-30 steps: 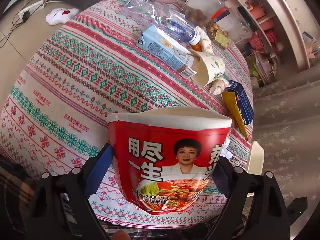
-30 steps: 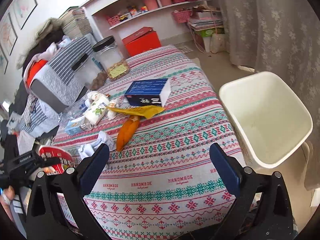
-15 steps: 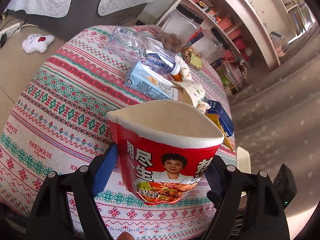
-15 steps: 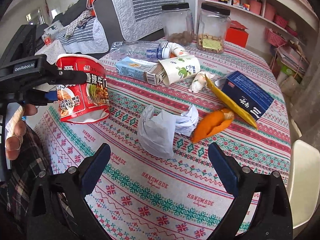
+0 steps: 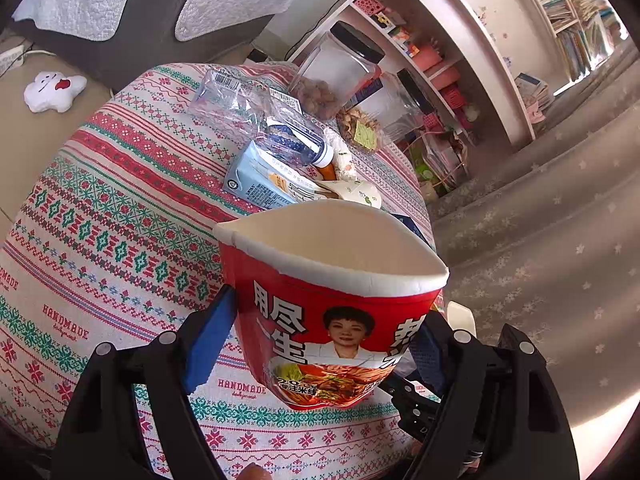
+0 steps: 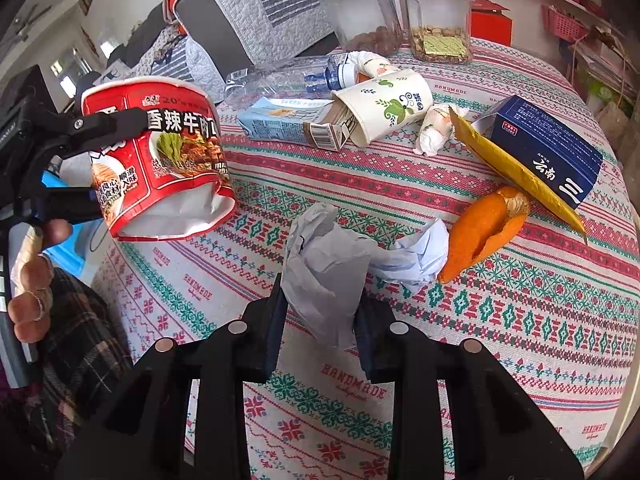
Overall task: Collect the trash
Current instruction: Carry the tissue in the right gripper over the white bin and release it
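Note:
My left gripper (image 5: pixel 316 344) is shut on a squashed red noodle cup (image 5: pixel 332 300) and holds it tilted above the table's near edge; the cup also shows in the right wrist view (image 6: pixel 156 160). My right gripper (image 6: pixel 320 320) is shut on crumpled white paper (image 6: pixel 332 264) that rests on the patterned tablecloth (image 6: pixel 520 320). Other trash lies beyond: an orange peel (image 6: pixel 484 232), a yellow wrapper (image 6: pixel 516 168), a dark blue box (image 6: pixel 548 144), a paper cup (image 6: pixel 388 104), a light blue carton (image 6: pixel 292 120), a crushed plastic bottle (image 6: pixel 284 76).
Two clear jars with black lids (image 6: pixel 440 12) stand at the table's far edge. A grey sofa (image 6: pixel 256 12) lies behind the table. Shelves (image 5: pixel 460 48) and a curtain (image 5: pixel 560 220) are to the right. A person's hand (image 6: pixel 32 272) holds the left gripper.
My right gripper has swung from the white bin toward the table, moved in and closed on the crumpled paper. My left gripper has lifted and tilted the noodle cup.

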`<state>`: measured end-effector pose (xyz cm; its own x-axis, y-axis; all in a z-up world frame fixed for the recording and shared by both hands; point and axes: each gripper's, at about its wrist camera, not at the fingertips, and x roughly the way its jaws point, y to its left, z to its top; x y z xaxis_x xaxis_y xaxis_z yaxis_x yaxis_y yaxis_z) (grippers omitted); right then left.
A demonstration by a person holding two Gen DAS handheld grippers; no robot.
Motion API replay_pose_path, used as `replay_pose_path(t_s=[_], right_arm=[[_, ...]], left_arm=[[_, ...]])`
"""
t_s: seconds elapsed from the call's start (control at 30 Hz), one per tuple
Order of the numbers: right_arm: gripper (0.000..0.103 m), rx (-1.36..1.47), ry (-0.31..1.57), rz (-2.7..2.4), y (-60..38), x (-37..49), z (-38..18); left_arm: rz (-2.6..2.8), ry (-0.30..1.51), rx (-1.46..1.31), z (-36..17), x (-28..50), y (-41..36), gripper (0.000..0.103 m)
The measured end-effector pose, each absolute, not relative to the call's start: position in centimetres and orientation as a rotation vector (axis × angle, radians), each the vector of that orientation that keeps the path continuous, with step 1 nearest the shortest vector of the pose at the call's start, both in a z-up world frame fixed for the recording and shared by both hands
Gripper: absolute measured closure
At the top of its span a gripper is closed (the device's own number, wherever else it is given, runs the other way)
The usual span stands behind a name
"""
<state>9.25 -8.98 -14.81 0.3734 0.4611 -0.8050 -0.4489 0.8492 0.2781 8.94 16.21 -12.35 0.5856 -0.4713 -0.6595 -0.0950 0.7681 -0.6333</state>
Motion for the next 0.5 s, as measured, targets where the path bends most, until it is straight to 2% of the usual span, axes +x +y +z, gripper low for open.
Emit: replay_pose_path(t_s=[0.5], right_arm=[[0.073,0.044,0.900,0.579,-10.6,8.0,-10.4]], left_arm=[[-0.205,0.919,-0.636,-12.5,8.8,15.8,0.026]])
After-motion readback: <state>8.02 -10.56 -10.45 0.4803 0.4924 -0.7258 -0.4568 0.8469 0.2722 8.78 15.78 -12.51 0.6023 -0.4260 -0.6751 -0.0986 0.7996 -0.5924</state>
